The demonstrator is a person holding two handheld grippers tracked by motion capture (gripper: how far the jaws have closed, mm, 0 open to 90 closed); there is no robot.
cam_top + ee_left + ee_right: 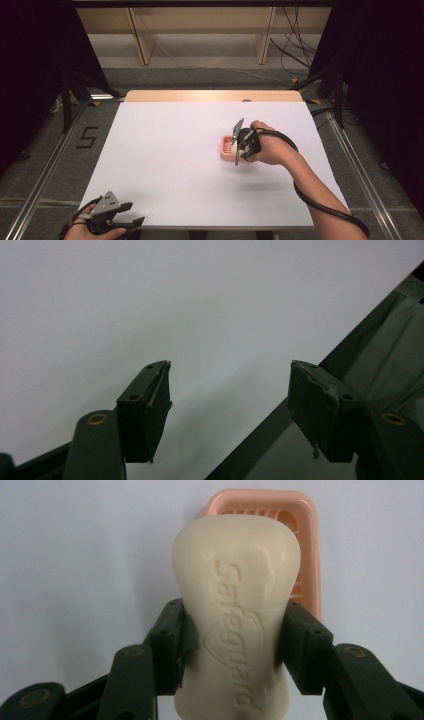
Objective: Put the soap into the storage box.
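A cream bar of soap with raised lettering is clamped at its narrow waist by my right gripper, which is shut on it. Behind and below the bar lies a pink slatted soap dish on the white table. From the high view the right gripper hovers at the dish, right of the table's middle; the bar itself is hidden there by the hand. My left gripper rests at the table's front left corner, and its jaws stand wide open with nothing between them.
A white sheet covers the table, with a wooden strip along the far edge. The table's front edge runs diagonally under the left gripper. Wooden frames, cables and dark curtains stand beyond the table.
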